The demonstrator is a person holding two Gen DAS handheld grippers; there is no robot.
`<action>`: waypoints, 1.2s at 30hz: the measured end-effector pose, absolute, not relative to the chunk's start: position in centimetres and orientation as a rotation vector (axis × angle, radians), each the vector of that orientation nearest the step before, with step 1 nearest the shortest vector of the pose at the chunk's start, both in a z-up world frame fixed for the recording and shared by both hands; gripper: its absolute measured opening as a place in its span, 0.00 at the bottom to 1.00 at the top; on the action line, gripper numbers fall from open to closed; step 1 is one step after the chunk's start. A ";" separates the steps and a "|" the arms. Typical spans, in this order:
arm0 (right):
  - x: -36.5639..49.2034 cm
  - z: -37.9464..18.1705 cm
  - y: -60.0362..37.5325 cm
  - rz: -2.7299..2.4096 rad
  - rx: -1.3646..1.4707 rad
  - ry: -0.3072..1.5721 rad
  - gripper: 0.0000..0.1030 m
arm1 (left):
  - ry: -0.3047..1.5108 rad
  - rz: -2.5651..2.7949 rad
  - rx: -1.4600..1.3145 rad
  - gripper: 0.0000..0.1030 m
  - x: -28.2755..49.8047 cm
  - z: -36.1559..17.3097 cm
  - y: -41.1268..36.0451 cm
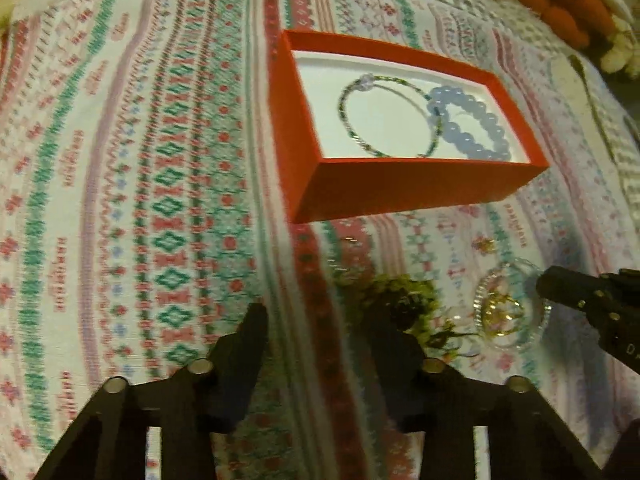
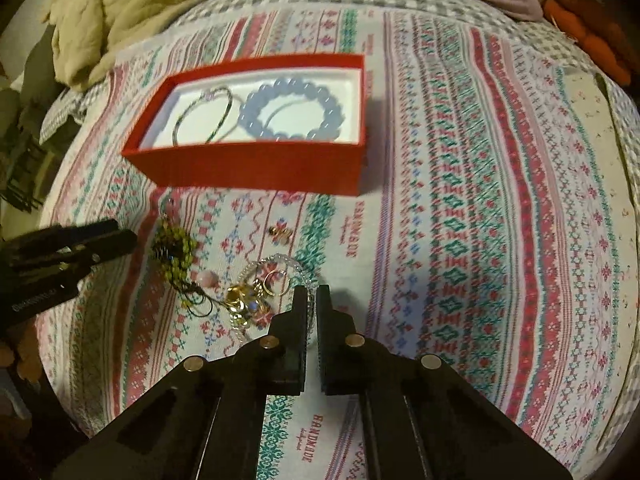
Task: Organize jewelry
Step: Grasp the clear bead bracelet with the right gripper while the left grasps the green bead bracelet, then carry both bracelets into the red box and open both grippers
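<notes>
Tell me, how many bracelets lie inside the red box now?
2. A thin green wire bracelet lies in the left part of the red box; a pale blue bead bracelet lies in the right part, and the two overlap.

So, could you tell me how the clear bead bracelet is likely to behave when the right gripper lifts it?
The clear bead bracelet is a ring of small glassy beads, so it will probably sag rather than hold its shape. The beads look smooth, so it may slip in the right gripper, whose fingers are nearly closed at its edge. Gold pieces lie inside the ring and might snag.
</notes>
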State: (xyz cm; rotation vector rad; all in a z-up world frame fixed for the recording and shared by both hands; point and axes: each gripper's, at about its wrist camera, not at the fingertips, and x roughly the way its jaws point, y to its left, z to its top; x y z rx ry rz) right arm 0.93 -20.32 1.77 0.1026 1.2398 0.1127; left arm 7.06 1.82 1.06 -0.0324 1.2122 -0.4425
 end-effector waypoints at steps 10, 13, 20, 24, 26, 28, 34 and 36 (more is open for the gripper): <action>1.1 2.5 -20.1 0.125 0.114 1.227 0.04 | 1.249 -0.475 -0.022 0.18 7.7 -0.7 -1.0; 1.2 2.5 -20.3 0.122 0.118 1.227 0.04 | 1.246 -0.483 0.008 0.17 7.6 -1.1 -2.3; 1.1 2.4 -20.9 0.107 0.127 1.233 0.04 | 1.194 -0.539 0.137 0.16 6.5 -2.1 -5.8; 1.2 2.1 -21.3 0.088 0.128 1.237 0.04 | 1.162 -0.543 0.183 0.03 5.8 -2.2 -6.4; 1.3 2.1 -21.5 0.078 0.125 1.235 0.04 | 1.165 -0.542 0.177 0.00 5.6 -2.1 -6.4; 1.4 2.2 -21.7 0.082 0.137 1.231 0.04 | 1.170 -0.543 0.151 0.00 5.6 -1.9 -5.9; 1.1 4.0 -21.4 0.114 0.138 1.188 0.04 | 1.135 -0.548 0.112 0.00 5.8 -0.2 -4.7; 1.0 4.5 -21.3 0.123 0.139 1.178 0.04 | 1.119 -0.555 0.103 0.00 5.7 0.5 -4.5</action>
